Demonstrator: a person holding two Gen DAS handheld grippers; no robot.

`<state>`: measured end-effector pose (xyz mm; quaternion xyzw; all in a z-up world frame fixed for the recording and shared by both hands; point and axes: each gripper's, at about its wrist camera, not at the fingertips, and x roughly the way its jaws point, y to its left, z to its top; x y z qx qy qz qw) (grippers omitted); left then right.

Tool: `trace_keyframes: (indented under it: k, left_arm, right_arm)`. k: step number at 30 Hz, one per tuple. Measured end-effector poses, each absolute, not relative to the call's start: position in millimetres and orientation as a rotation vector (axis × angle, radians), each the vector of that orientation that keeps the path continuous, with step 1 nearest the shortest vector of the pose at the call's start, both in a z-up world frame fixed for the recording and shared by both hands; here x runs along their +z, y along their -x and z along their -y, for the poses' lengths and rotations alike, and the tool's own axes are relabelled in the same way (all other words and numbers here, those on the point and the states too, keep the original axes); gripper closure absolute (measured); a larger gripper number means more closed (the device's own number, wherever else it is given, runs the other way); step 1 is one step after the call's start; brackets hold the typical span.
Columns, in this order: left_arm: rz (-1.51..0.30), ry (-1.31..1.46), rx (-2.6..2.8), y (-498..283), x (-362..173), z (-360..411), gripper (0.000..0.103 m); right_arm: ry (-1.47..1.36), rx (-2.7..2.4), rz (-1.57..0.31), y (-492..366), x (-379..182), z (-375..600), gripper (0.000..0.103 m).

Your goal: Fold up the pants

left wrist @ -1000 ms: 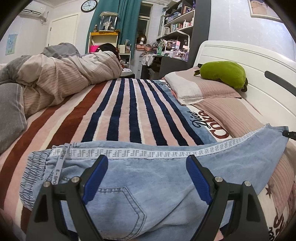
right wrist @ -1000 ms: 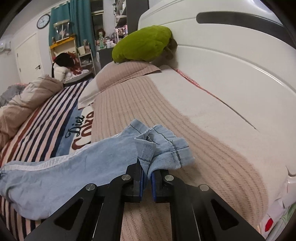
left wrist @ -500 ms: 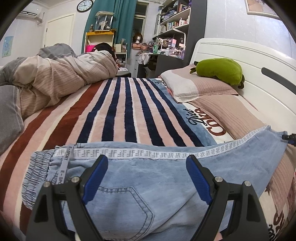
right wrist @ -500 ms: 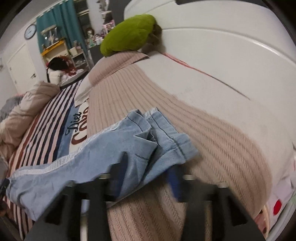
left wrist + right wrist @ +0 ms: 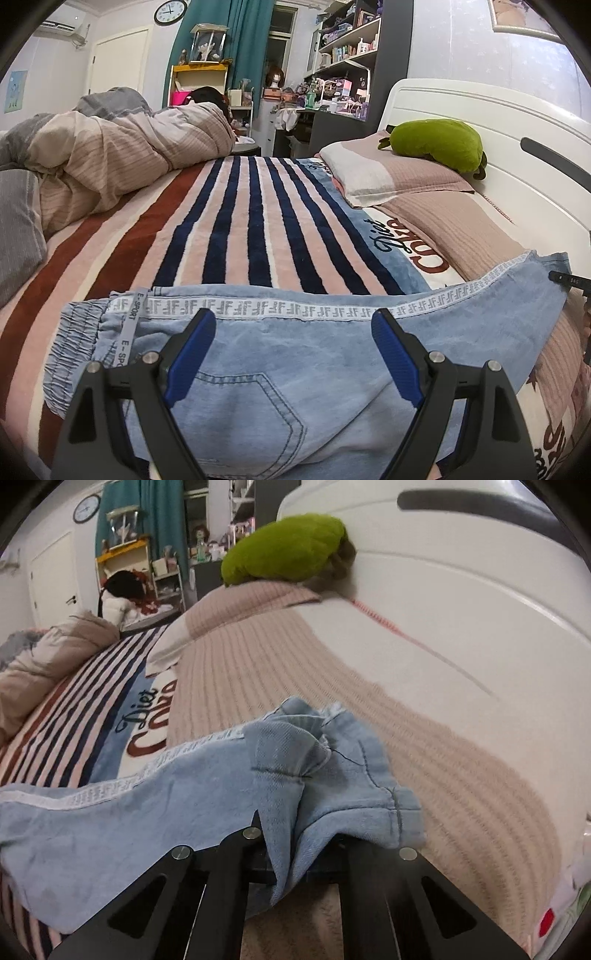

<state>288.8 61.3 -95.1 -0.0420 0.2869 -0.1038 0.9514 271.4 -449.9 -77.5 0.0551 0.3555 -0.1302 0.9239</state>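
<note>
across the striped bed blanket (image 5: 236, 236) lie the pants (image 5: 295, 369), flat, legs stacked. left gripper (image 5: 295, 354) spread wide over seat. right gripper (image 5: 295, 834) at the cuffs (image 5: 332, 760), jaws hidden by cloth, can't tell. soft limp denim w/ some weight; best grab points prob waistband (image 5: 74, 347) & hems.

Ahead of the left gripper (image 5: 293, 354), whose jaws stand wide apart over the pants (image 5: 325, 354), a broad run of striped blanket (image 5: 236, 221) lies bare up to the far edge of the bed. To its left the way is closed by a heaped duvet (image 5: 110, 155); to its right by a pillow (image 5: 391, 173) with a green plush (image 5: 436, 144) on it, and beyond them by the headboard (image 5: 517, 162). Ahead of the right gripper (image 5: 295, 834), a ribbed cover (image 5: 280, 664) lies bare up to the same pillow (image 5: 229, 609) and plush (image 5: 288, 550). Passage to its right is blocked by the headboard (image 5: 461, 572). The fingertips themselves are draped by the pants' hem (image 5: 332, 775).
</note>
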Motion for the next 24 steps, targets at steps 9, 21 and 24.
trace_keyframes:
  k: [9, 21, 24]
  left_arm:
    - [-0.576, 0.074, -0.210, -287.0, -92.8, -60.5, 0.019]
    - [-0.546, 0.065, -0.163, -279.7, -74.2, -82.8, 0.019]
    - [-0.538, 0.042, -0.122, -276.0, -66.7, -96.9, 0.018]
  right_arm:
    - [-0.102, -0.373, -0.657, -240.0, -41.9, 495.3, 0.103]
    - [0.004, -0.126, -0.614, -256.9, 26.8, 393.4, 0.102]
    - [0.043, -0.024, -0.605, -268.5, 41.9, 344.7, 0.102]
